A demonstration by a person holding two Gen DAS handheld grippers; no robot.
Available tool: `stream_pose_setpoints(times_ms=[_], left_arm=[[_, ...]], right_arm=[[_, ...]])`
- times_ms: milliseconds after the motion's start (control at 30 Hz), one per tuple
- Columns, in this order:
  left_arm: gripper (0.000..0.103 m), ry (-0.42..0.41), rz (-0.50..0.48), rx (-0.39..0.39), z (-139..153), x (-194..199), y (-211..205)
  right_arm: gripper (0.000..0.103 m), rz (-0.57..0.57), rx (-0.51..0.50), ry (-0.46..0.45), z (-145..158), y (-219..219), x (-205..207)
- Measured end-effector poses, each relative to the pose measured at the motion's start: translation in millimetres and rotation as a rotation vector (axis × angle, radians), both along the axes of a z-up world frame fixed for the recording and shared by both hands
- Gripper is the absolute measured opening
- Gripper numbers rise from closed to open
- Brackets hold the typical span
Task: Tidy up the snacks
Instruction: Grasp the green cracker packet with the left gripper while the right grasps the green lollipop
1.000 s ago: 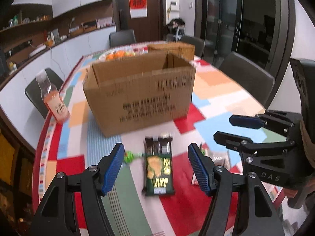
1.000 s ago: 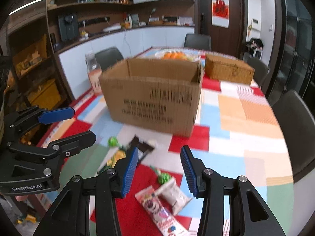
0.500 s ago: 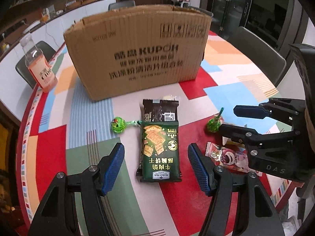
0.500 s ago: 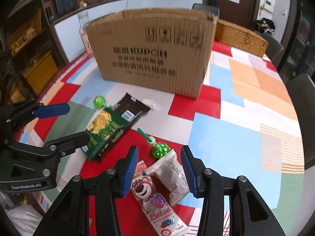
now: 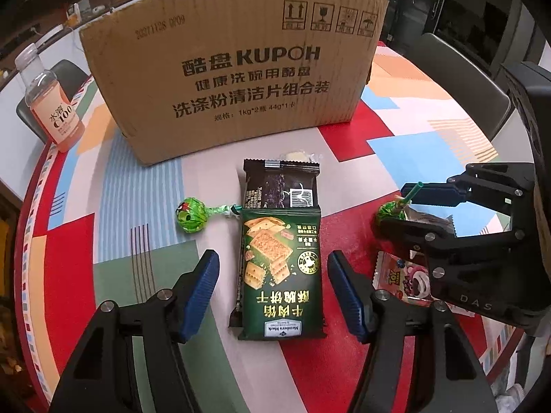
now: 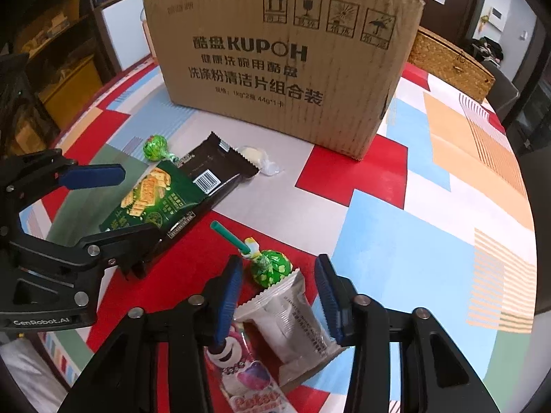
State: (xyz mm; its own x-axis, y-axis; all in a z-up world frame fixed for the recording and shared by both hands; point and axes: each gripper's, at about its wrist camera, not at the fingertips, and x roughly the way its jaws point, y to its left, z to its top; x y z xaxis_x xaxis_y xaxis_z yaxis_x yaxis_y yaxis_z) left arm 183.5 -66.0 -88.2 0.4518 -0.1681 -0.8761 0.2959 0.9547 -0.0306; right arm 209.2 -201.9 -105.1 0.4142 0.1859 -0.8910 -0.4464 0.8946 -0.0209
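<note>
Hovered before the box (image 5: 234, 69): left gripper (image 5: 272, 296) apart around crackers (image 5: 280, 268), right gripper (image 6: 277, 296) apart over pouch (image 6: 292, 323). Could've snagged the lollipop (image 6: 270, 270) too.

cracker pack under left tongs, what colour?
Dark green cracker pack with gold text; clearest in left wrist view.

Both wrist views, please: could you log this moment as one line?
left claw: open, straddling green cracker pack | right claw: open, over white packet | cardboard box: behind
</note>
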Motion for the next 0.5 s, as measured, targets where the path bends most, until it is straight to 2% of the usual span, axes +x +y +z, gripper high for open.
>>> stream_pose_setpoints(times_ms=[167, 267, 500], left_arm=[[0.059, 0.018, 0.005, -0.012, -5, 7, 0], [0.051, 0.026, 0.006, -0.022, -7, 10, 0], [0.044, 0.036, 0.014, -0.062, -9, 12, 4]], right_arm=[[0.034, 0.016, -0.007, 0.019, -5, 2, 5], [0.029, 0.024, -0.006, 0.033, -8, 5, 8], [0.028, 0.006, 0.034, 0.031, -4, 8, 10]])
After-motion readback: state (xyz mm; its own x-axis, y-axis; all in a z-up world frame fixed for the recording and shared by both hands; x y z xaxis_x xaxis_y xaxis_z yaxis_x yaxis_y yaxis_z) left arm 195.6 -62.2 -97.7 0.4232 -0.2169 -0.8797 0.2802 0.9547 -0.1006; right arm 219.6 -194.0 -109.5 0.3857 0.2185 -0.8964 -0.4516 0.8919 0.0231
